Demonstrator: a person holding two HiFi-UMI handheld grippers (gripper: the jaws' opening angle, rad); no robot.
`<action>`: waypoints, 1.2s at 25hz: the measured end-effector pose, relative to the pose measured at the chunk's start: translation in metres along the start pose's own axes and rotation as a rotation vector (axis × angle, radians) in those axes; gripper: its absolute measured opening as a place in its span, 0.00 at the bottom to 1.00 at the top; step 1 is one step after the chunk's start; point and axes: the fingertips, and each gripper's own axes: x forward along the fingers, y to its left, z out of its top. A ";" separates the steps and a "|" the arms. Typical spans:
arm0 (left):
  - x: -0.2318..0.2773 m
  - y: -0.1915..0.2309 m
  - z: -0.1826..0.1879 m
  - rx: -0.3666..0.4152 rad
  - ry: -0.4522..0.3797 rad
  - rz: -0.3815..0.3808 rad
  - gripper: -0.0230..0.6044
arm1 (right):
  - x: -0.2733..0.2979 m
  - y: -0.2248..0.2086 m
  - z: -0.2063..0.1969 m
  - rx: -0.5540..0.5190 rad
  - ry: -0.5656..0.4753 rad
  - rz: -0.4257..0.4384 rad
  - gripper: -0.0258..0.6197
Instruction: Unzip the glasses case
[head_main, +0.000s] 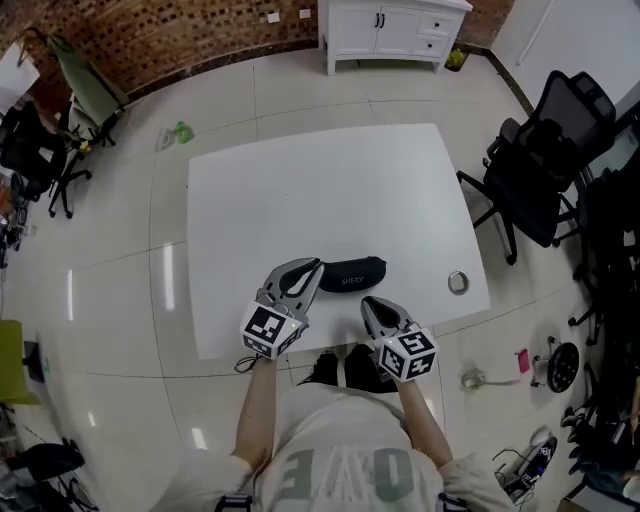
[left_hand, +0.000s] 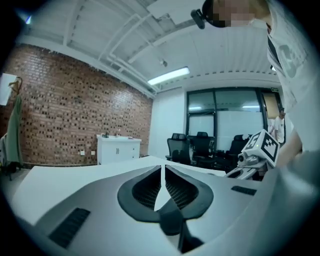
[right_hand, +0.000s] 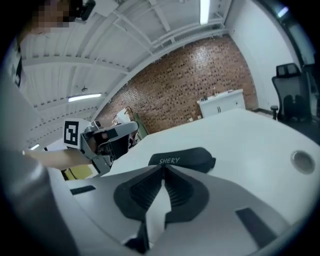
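A black zipped glasses case (head_main: 353, 273) with white lettering lies near the front edge of the white table (head_main: 320, 190). My left gripper (head_main: 309, 268) is shut and empty, its tips just left of the case's left end. My right gripper (head_main: 368, 303) is shut and empty too, a little in front of the case. In the right gripper view the case (right_hand: 182, 159) lies just beyond the closed jaws (right_hand: 163, 170), and the left gripper (right_hand: 107, 137) shows at the left. In the left gripper view the closed jaws (left_hand: 163, 167) point over bare table, with no case in sight.
A small metal ring (head_main: 458, 282) lies near the table's right front corner. Black office chairs (head_main: 545, 160) stand to the right of the table. A white cabinet (head_main: 390, 30) stands against the far brick wall.
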 end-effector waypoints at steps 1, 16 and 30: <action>0.007 0.000 -0.008 -0.001 0.032 -0.037 0.07 | 0.007 -0.006 -0.007 0.021 0.038 0.007 0.04; 0.074 -0.005 -0.100 -0.391 0.560 -0.619 0.41 | 0.063 -0.056 -0.003 -0.169 0.270 -0.035 0.04; 0.095 0.010 -0.106 -0.644 0.724 -0.685 0.51 | 0.090 -0.076 0.008 -0.246 0.295 0.028 0.04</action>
